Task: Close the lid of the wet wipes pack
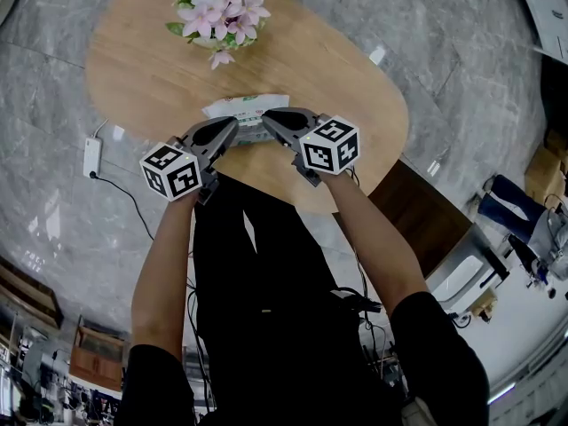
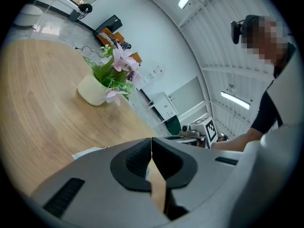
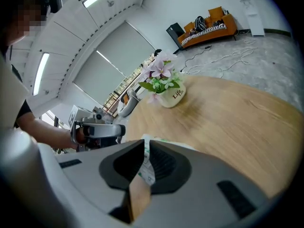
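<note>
The wet wipes pack (image 1: 234, 106), white with green print, lies flat on the oval wooden table (image 1: 151, 74) near its front edge. Both grippers reach over the pack's near side, tips close together. My left gripper (image 1: 231, 129) is at the pack's left part; in the left gripper view (image 2: 151, 140) its jaws meet with nothing between them, and a white corner of the pack (image 2: 88, 152) shows beside them. My right gripper (image 1: 270, 116) is at the pack's right part; its jaws (image 3: 147, 141) stand almost together, and the pack (image 3: 164, 140) shows just beyond them. The lid is hidden.
A pot of pink flowers (image 1: 220, 11) stands at the far side of the table, well beyond the pack. A white power strip with its cable (image 1: 91, 156) lies on the grey floor to the left. A dark bench (image 1: 417, 211) sits at the right.
</note>
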A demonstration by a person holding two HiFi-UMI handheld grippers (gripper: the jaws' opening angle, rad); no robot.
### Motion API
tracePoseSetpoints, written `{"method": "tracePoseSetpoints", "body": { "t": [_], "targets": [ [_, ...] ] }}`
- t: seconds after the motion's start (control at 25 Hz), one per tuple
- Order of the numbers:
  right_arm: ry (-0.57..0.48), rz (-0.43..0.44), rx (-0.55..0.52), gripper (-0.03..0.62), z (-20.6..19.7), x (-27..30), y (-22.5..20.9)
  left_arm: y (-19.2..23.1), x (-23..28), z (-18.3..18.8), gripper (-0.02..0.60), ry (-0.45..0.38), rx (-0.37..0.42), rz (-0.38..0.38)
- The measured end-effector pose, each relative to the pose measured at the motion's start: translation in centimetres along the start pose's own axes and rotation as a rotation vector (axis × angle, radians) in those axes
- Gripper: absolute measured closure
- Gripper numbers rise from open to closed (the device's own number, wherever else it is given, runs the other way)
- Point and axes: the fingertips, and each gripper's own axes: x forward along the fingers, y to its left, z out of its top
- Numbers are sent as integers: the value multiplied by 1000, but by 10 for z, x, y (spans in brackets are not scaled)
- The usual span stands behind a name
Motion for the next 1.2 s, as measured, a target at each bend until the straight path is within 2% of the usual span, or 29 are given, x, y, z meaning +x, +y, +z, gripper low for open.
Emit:
{"method": "tracePoseSetpoints", "body": {
  "t": [0.36, 0.8, 1.2],
  "targets": [
    [46, -12, -12, 554, -17, 11, 3, 1, 0, -8, 565, 7, -2, 11],
    [119, -76, -97, 563, -39, 28, -2, 11, -21, -13, 565, -46, 24, 60],
    [130, -120, -126, 565, -48, 40, -4, 14, -33, -33, 565, -45, -23, 62]
  ]
}}
